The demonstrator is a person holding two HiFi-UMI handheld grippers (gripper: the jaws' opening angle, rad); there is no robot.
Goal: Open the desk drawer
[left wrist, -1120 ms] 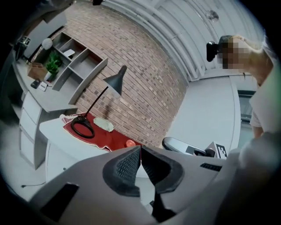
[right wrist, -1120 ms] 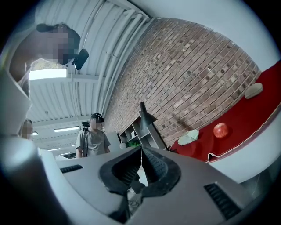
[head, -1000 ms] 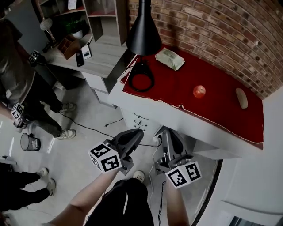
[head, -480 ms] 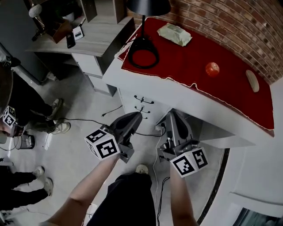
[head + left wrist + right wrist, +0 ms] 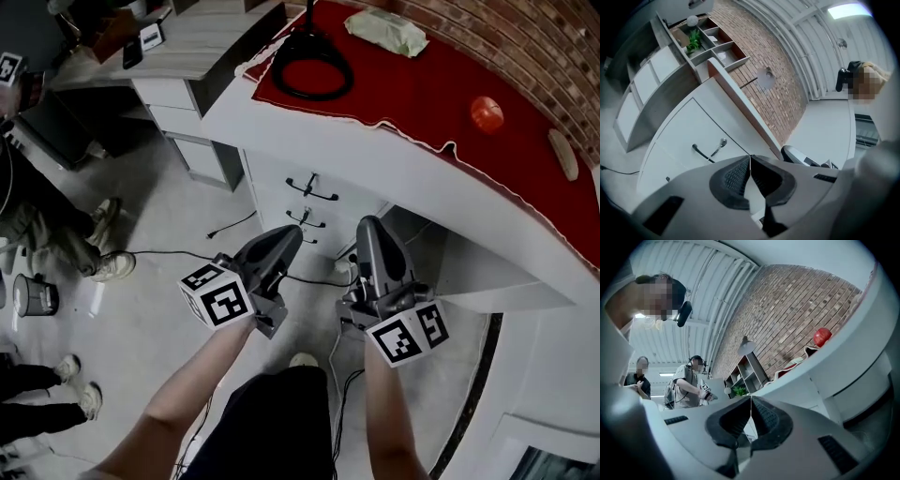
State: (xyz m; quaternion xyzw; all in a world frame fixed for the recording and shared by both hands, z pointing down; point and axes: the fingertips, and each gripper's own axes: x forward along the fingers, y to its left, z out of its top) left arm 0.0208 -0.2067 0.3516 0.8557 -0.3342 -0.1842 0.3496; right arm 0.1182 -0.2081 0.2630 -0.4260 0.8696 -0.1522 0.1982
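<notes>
Head view: left hand-held gripper [image 5: 289,236] and right hand-held gripper [image 5: 368,228] are held before the table [image 5: 375,159], jaws together, nothing clamped. The desk drawer [image 5: 272,183] is seen shut under the tabletop, untouched.

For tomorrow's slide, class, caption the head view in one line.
Jaws shut, the left gripper and right gripper face the desk's closed drawers beneath a red cloth.

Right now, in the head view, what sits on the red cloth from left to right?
Lamp base → pack of wipes → red ball → pale oval thing.
</notes>
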